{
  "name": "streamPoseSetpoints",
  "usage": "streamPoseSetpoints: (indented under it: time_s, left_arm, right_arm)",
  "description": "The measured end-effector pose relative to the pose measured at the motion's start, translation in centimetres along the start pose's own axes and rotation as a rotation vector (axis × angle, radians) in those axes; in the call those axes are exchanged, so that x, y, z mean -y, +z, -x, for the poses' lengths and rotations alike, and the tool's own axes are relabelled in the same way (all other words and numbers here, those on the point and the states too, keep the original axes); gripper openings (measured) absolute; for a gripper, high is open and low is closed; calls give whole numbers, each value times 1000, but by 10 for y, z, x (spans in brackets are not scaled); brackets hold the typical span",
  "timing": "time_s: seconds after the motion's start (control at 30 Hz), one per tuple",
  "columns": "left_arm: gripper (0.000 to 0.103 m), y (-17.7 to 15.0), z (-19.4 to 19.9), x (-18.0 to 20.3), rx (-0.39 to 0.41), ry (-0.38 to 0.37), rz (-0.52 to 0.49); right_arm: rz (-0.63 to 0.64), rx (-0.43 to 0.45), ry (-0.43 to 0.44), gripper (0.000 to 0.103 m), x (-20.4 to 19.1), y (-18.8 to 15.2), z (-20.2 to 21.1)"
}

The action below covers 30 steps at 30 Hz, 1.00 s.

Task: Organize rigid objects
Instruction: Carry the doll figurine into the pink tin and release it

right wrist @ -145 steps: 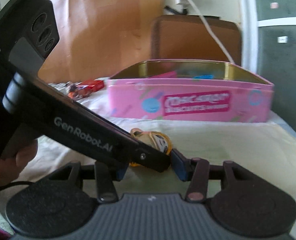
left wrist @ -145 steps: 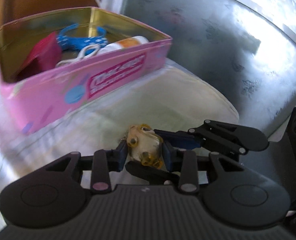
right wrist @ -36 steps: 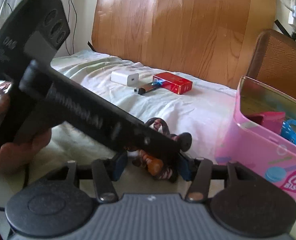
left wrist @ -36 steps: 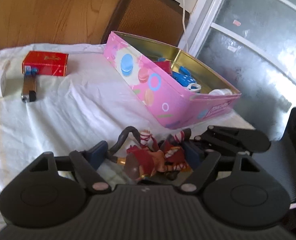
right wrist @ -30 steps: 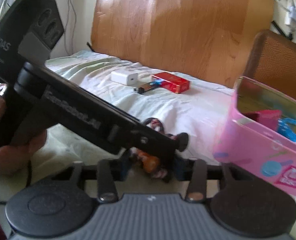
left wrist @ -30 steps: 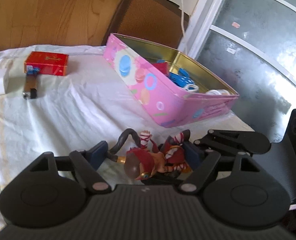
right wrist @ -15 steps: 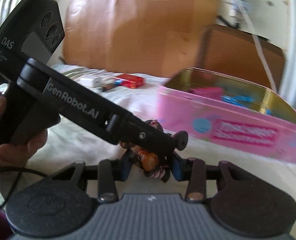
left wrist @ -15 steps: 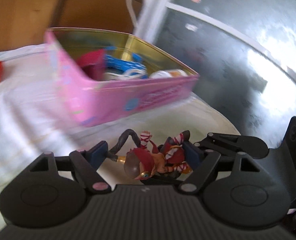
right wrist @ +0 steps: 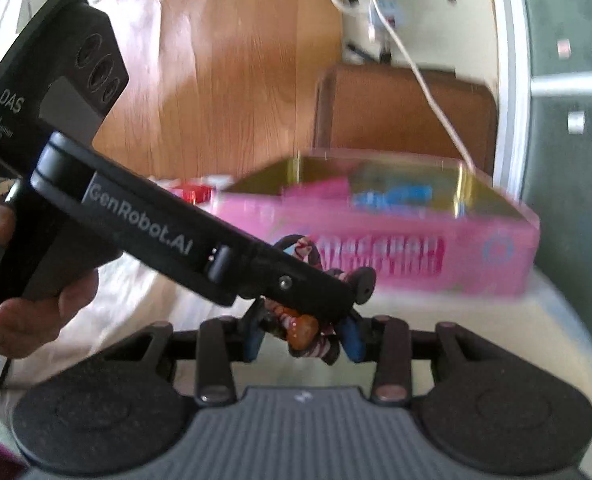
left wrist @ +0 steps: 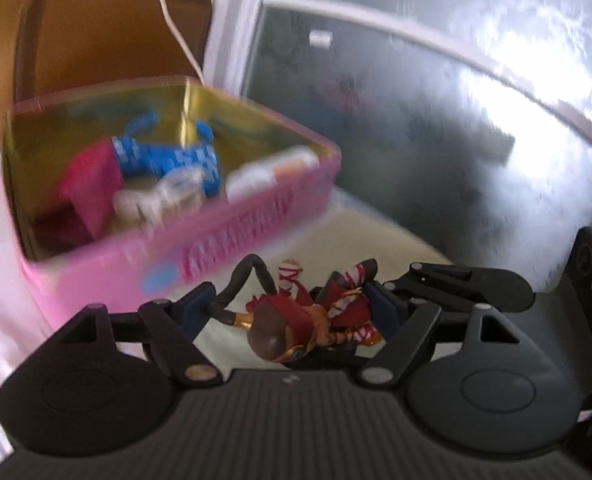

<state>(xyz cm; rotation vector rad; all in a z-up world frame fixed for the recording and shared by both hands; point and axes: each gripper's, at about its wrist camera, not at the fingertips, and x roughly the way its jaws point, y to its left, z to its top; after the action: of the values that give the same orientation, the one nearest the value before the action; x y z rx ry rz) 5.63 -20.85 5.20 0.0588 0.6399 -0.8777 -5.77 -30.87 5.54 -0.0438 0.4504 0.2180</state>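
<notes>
Both hand-held grippers, left point(left wrist: 292, 312) and right point(right wrist: 301, 334), clench one toy figurine point(left wrist: 307, 320); pink biscuit tin point(left wrist: 224, 236) at 11 o'clock, left hand-held gripper's body blocks the right view.

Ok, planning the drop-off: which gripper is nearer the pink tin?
Left, it seems. The left gripper, clamped on the figurine, is just short of the pink tin; the right gripper grips the figurine from farther back.

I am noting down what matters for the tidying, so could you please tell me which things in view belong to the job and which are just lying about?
Part of the job:
- toy figure, held between both claws
- left claw
- right claw
- pink tin, already holding some items

Just lying about:
- red box behind the tin
- white cable
- brown chair back
</notes>
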Motion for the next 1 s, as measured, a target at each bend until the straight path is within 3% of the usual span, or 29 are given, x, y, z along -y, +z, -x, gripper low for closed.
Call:
streamPoseSetpoints:
  time_s: [0.17, 0.3, 0.4, 0.5, 0.6, 0.67, 0.77, 0.83, 0.87, 1.0]
  left_arm:
    - [82, 32, 20, -8, 103, 74, -55]
    - [82, 47, 15, -31, 120, 154, -40]
    - [82, 51, 3, -56, 94, 191, 18]
    - [82, 54, -15, -81, 29, 197, 108]
    - [83, 57, -32, -98, -29, 181, 199]
    - [86, 64, -40, -101, -49, 216, 202]
    - [85, 77, -53, -102, -39, 299, 178]
    - [89, 80, -60, -98, -26, 394, 117]
    - [89, 80, -63, -97, -33, 417, 113]
    - [89, 77, -56, -95, -14, 374, 138]
  right_arm:
    - [50, 112, -1, 36, 2, 41, -20]
    - [32, 115, 48, 36, 9, 63, -57]
    - [43, 79, 70, 36, 9, 70, -90]
    - [52, -13, 68, 37, 7, 75, -121]
    - [-17, -118, 106, 39, 18, 84, -147]
    - [-46, -156, 106, 40, 25, 89, -162]
    - [-26, -104, -28, 56, 25, 90, -167]
    - [-40, -50, -51, 72, 26, 90, -164]
    - [-59, -30, -47, 75, 27, 89, -161]
    - [-80, 29, -67, 76, 24, 80, -141]
